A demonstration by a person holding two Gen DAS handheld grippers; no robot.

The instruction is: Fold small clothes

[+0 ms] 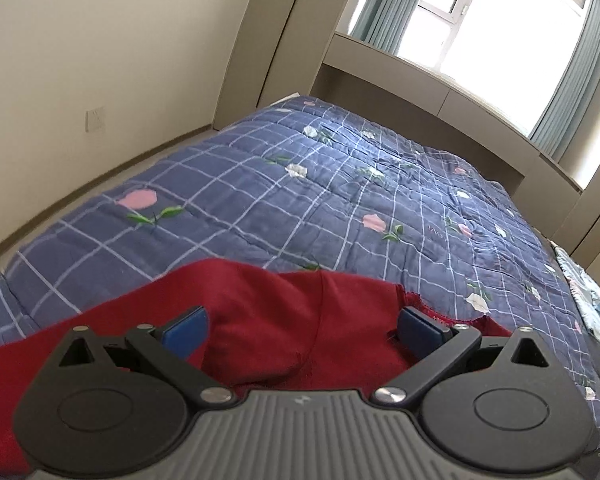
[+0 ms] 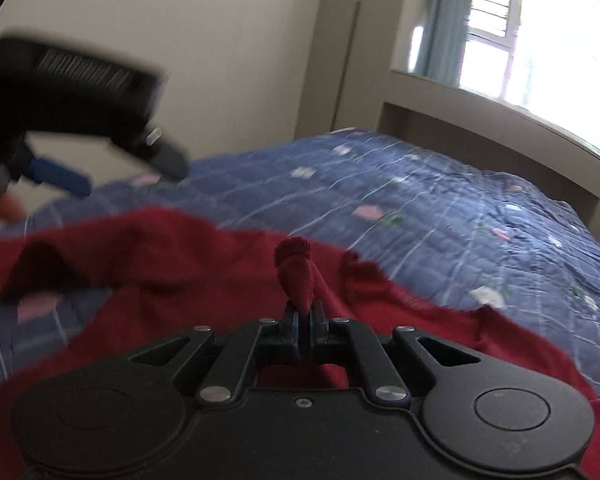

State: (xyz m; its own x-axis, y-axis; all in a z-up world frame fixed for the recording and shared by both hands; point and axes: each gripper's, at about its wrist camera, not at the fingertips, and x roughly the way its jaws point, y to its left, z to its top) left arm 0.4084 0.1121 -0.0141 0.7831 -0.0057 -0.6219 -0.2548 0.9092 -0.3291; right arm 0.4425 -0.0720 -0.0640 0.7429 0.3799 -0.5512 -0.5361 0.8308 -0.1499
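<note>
Two black handheld grippers are working over a dark red knit garment (image 1: 268,320) that's spread out on a bed covered with a blue-grey checked quilt printed with pink and white flowers (image 1: 300,200). Left gripper (image 1: 304,326) first: its jaws stand wide apart, blue pads (image 1: 186,330) on either side, and the red fabric bunches up in the gap between them, but the pads don't look like they're pressing on it, so nothing is actually gripped there. In the right wrist view that same left gripper (image 2: 132,170) shows up blurred at the upper left, hanging above the far edge of the garment (image 2: 220,280), with what looks like a bit of the person's hand (image 2: 4,208) just below it, though it's too smeared to say much. Right gripper (image 2: 305,312) is the opposite story: its jaws are pinched nearly together on a small rolled tuft of the red cloth (image 2: 296,268), which sticks up past the tips like a little nub, ribbed at the end. The rest of the garment lies rumpled on the quilt (image 2: 460,216), with one raised fold near the left and a frayed-looking edge toward the right. Behind the bed there's a beige headboard ledge (image 1: 420,80), a bright window (image 1: 500,20) with pale blue-green curtains (image 1: 572,80), and a plain cream wall (image 1: 120,60) with a socket plate (image 1: 95,119) on it.
</note>
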